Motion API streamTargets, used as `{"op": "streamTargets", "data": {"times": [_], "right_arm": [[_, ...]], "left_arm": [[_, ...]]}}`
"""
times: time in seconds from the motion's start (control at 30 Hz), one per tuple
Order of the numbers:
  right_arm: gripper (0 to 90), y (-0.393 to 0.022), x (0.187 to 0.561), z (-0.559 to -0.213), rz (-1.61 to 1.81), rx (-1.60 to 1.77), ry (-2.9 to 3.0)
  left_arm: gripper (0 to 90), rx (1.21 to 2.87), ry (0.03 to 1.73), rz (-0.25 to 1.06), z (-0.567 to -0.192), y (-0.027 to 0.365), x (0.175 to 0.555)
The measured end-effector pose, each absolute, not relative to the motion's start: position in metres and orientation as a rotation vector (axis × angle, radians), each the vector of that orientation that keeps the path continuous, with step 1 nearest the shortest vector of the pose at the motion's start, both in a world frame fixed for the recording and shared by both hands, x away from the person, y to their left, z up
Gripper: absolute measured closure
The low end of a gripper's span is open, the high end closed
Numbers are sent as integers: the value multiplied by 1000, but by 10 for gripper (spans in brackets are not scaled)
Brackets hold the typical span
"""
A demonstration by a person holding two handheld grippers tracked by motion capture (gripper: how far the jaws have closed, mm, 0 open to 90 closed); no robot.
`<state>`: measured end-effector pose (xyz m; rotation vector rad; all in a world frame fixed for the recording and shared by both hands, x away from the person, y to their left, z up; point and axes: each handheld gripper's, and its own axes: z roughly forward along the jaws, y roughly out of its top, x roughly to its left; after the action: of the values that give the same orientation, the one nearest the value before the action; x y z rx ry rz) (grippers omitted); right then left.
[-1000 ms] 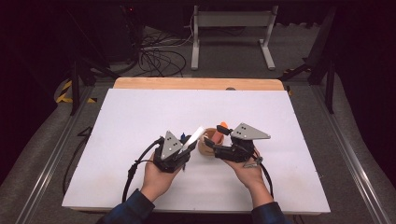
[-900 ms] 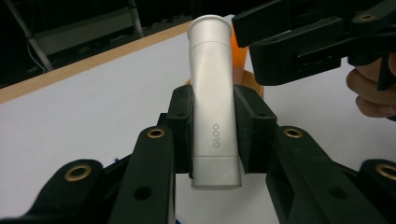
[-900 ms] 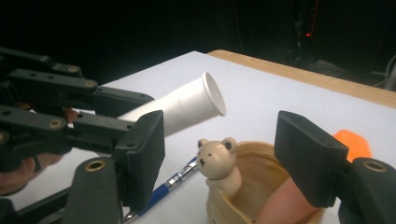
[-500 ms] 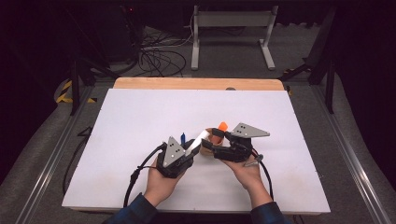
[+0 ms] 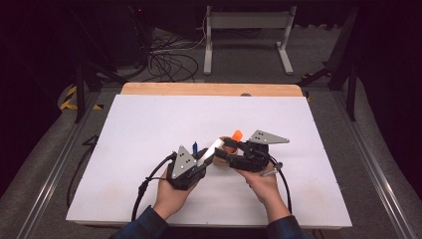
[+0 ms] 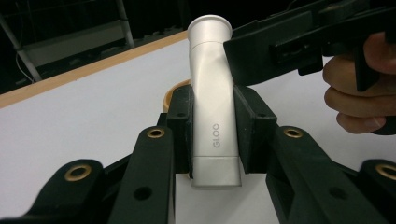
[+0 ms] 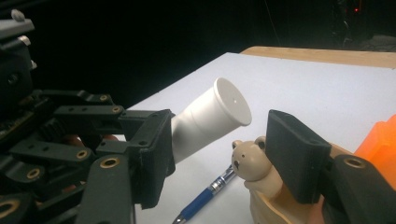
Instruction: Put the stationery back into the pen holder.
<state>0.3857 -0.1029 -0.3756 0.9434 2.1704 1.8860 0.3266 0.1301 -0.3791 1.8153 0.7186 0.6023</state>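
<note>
I see one white glue tube, matte and smooth, flattened at its crimped end and round at the flared cap, with "GLOO" printed along its side. My left gripper is clenched on it, both black pads pressed flat against its sides, and the tube tilts up off the white table toward my right gripper. That one's jaws stand apart with nothing between them, the tube's cap just beyond them.

In the right gripper view I count one blue pen lying on the table, one small tan bear figure, glossy and rounded, sitting on a tan rounded holder, and one orange plastic piece at the edge. In the high view both hands meet near the table's front centre, tube between them. The table's far edge is bare wood.
</note>
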Motion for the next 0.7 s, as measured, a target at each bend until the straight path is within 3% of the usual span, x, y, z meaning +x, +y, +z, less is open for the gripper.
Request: {"op": "streamTargets", "data": {"times": [0.27,0.7], "right_arm": [[426,-98,386,-378,1922,940,2212],[602,-101,384,-375,1896,905,2196]], "left_arm": [[706,1847,670,613,-382,121,323],[705,1892,683,585,-387,120,326]]}}
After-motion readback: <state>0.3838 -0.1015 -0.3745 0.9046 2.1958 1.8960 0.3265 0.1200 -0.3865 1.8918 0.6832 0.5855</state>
